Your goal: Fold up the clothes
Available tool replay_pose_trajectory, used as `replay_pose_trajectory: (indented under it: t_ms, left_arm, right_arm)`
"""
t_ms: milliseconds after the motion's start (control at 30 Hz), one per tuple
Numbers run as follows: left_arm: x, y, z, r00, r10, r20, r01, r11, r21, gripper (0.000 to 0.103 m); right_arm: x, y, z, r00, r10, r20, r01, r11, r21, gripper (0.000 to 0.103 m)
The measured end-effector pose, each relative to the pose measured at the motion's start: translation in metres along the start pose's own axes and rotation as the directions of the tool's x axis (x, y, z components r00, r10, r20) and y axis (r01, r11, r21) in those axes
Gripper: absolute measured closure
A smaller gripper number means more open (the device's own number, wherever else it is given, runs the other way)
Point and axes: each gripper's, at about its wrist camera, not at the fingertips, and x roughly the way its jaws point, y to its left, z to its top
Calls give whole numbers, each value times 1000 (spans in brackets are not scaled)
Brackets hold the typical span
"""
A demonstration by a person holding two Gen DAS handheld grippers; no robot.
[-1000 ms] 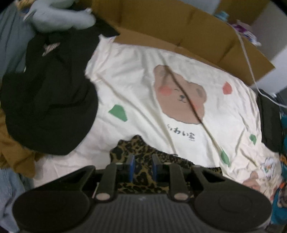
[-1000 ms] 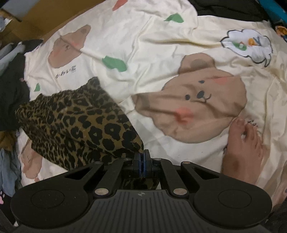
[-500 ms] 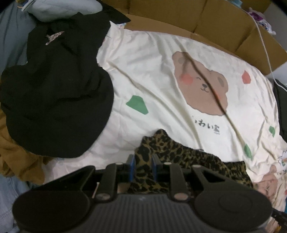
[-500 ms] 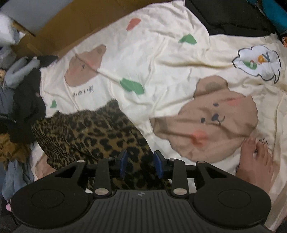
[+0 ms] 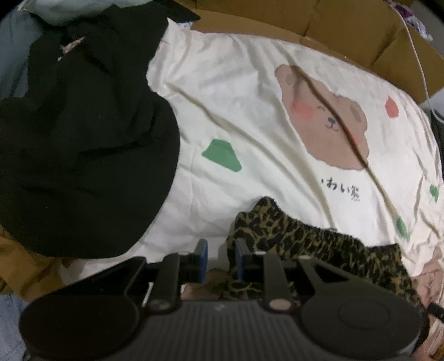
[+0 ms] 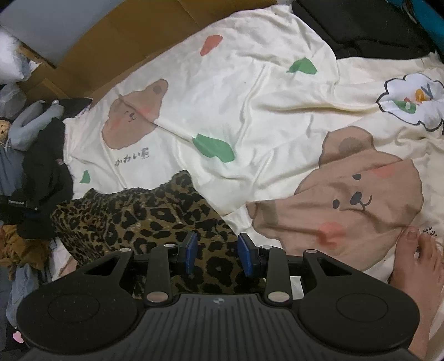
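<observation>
A leopard-print garment (image 6: 144, 219) lies folded on the cream bear-print bedspread (image 6: 249, 111). My right gripper (image 6: 217, 254) is open just above its near right edge, holding nothing. In the left wrist view the same garment (image 5: 302, 244) lies bunched at the lower right. My left gripper (image 5: 220, 258) is open, with the garment's left edge against the right finger (image 5: 240, 258) and nothing pinched.
A pile of black clothes (image 5: 83, 133) lies left of the garment, with brown fabric (image 5: 25, 266) under it. Cardboard (image 5: 333, 25) lines the far edge. A white cable (image 5: 419, 55) runs at right. A bare foot (image 6: 416, 266) rests on the bedspread. More black clothes (image 6: 360, 25) lie at the far right.
Both grippers have let go of the leopard garment and opened. The garment has dropped flat onto the bedspread, and both grippers have drawn back from it.
</observation>
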Motion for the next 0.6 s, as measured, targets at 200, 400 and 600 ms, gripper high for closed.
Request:
replay_pose_trajectory:
  t_ms: [200,400,600]
  left_arm:
    - [7,0,-4,999,-47,23,47,999,-1,80]
    - [7,-4,-7,994,-94,56,92,995,29,75]
    - [8,8,-12,981,-127,148,134,990,-41,75]
  right_arm:
    - [14,-1,4,1000,-8,-10,8,1000,-6,67]
    - [29,7,10,1000,-2,-15,2,999,-32,67]
    - [45,16,13,1000,3,-27,-5,997,-79,67]
